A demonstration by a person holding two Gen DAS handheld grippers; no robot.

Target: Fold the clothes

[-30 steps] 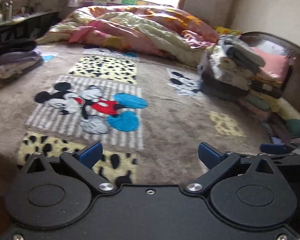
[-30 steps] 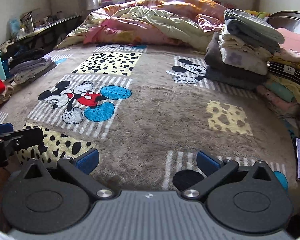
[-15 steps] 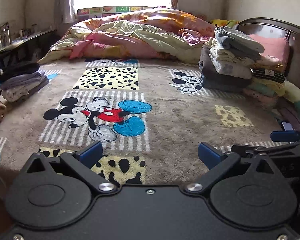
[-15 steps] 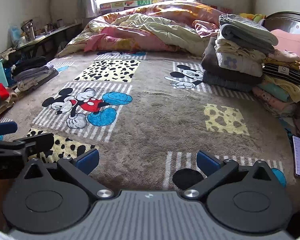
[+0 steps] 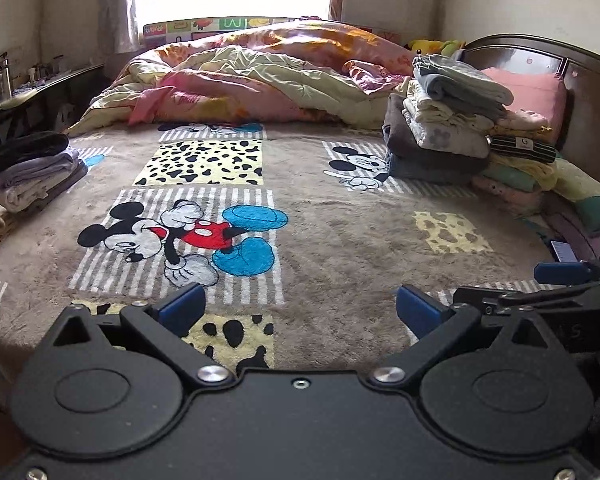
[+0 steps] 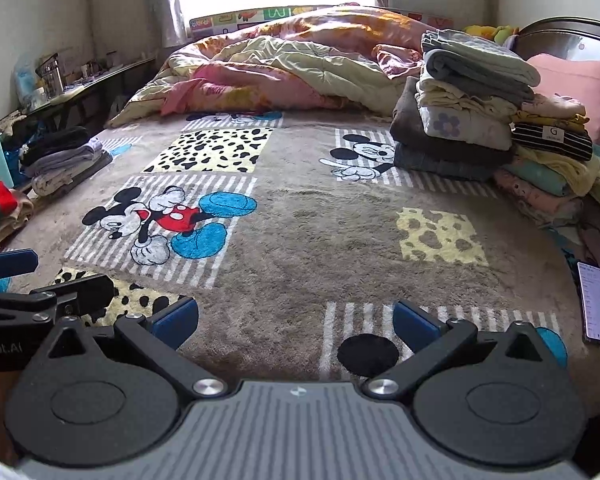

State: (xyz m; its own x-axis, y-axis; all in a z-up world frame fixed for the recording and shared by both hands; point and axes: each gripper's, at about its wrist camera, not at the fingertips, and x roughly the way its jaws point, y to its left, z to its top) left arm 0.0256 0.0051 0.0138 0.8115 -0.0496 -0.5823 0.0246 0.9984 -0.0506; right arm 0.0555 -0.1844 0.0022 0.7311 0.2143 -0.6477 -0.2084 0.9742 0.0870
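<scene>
Both grippers hover over the near edge of a bed covered by a brown cartoon-mouse blanket [image 5: 340, 216] [image 6: 320, 224]. My left gripper [image 5: 298, 310] is open, blue pads wide apart, nothing between them. My right gripper [image 6: 296, 322] is open too and holds nothing. A tall stack of folded clothes [image 5: 444, 120] [image 6: 464, 108] stands at the right by the headboard. A smaller folded pile [image 5: 36, 168] [image 6: 64, 158] lies at the left edge. No loose garment lies between the fingers in either view.
A crumpled pink and yellow quilt [image 5: 260, 76] [image 6: 284, 64] fills the far side under the window. A pink pillow [image 6: 572, 84] leans on the dark headboard. A phone [image 6: 596, 304] lies at the right edge. A cluttered shelf [image 6: 60, 84] runs along the left wall.
Both cameras have tilted up and levelled, so more of the room and window shows. The grippers stay open, side by side, holding nothing.
</scene>
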